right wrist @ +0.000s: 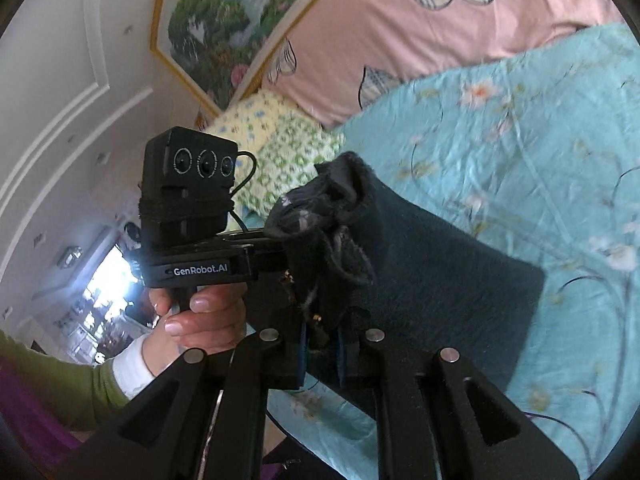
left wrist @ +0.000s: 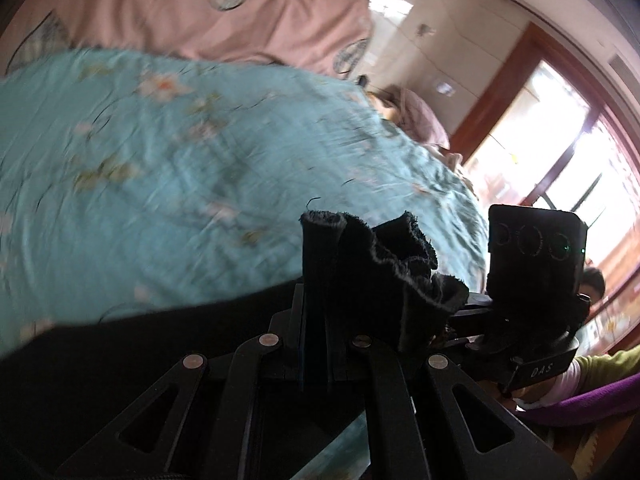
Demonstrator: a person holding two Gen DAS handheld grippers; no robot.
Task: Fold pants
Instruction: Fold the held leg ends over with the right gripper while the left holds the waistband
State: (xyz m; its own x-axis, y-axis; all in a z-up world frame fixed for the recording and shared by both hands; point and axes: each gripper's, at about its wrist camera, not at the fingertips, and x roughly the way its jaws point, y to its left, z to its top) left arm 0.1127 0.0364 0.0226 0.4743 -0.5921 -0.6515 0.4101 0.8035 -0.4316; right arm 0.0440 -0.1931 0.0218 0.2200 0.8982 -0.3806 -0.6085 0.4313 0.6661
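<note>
The black pants point(left wrist: 372, 264) are bunched at a frayed hem edge between the pads of my left gripper point(left wrist: 320, 320), which is shut on them. More of the black cloth point(left wrist: 120, 340) trails off to the lower left over the bed. In the right wrist view my right gripper point(right wrist: 322, 332) is shut on another bunch of the dark pants point(right wrist: 420, 280), which hang down to the right over the sheet. The two grippers are close side by side. Each view shows the other tool's camera block point(left wrist: 536, 248) point(right wrist: 188, 188), and a hand point(right wrist: 200, 320) grips the left tool's handle.
A turquoise floral sheet point(left wrist: 160, 160) point(right wrist: 520, 140) covers the bed beneath the pants. A pink quilt point(left wrist: 200, 12) point(right wrist: 400, 40) lies at the far side, beside a yellow-green floral pillow point(right wrist: 288, 148). A bright window point(left wrist: 560, 140) and a green sleeve point(right wrist: 60, 384) are off to the side.
</note>
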